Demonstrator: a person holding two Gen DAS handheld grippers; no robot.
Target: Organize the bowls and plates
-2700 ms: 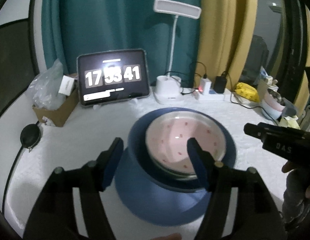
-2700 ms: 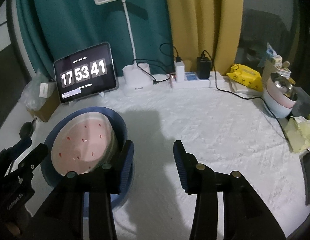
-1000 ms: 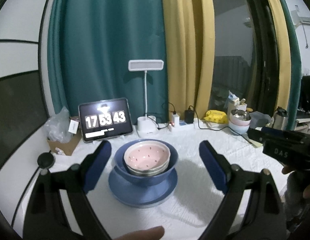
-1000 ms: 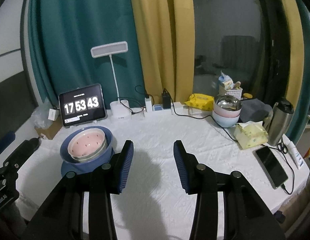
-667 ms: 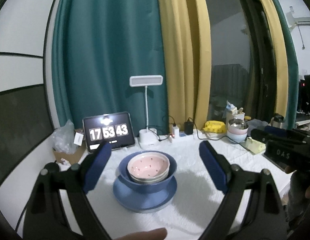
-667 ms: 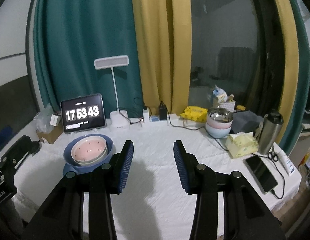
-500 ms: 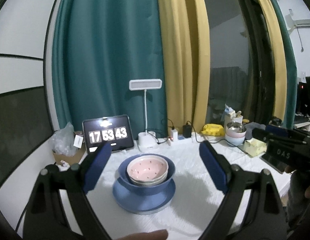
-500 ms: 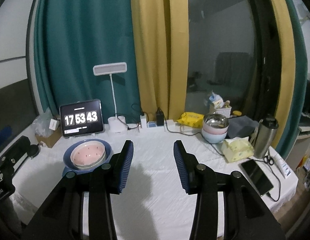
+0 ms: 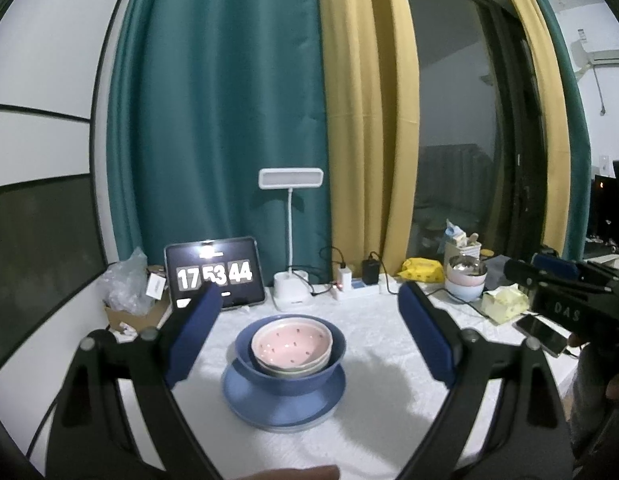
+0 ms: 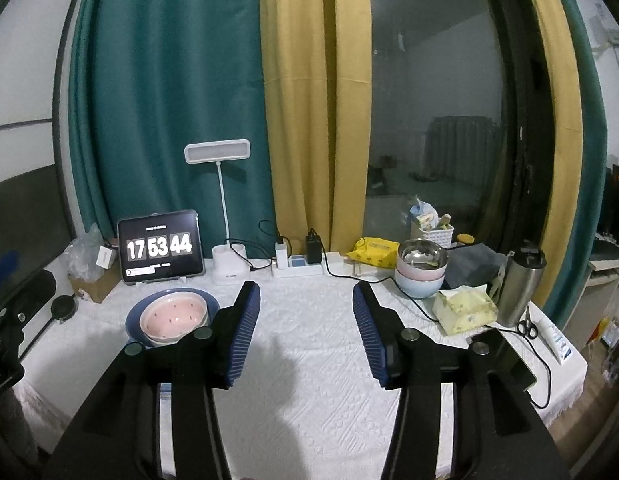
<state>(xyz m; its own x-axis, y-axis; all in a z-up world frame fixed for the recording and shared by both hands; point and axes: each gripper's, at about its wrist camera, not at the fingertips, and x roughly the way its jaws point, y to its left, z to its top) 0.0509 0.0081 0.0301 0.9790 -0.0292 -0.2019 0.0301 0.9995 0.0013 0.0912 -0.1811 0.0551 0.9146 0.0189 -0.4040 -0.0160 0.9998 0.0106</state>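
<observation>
1. The left gripper (image 9: 309, 316) hangs released, jaws wide and empty, above the near table (image 10: 309, 400), framing the stack without touching it.
2. The right gripper (image 10: 305, 328) is also released; its jaws have just been opening, with nothing between them.
3. The stack sits left of centre: pink bowl (image 9: 292, 344) nested in other bowls inside the blue bowl (image 9: 289, 376), on the blue plate (image 9: 283, 404).
4. Risk: the nested tower looks top-heavy, so a careless nudge could tip it.
5. Risk: the far-right bowl stack (image 10: 421, 272) sits beside cables and a flask (image 10: 519, 284); reaching there might snag or topple them.
</observation>
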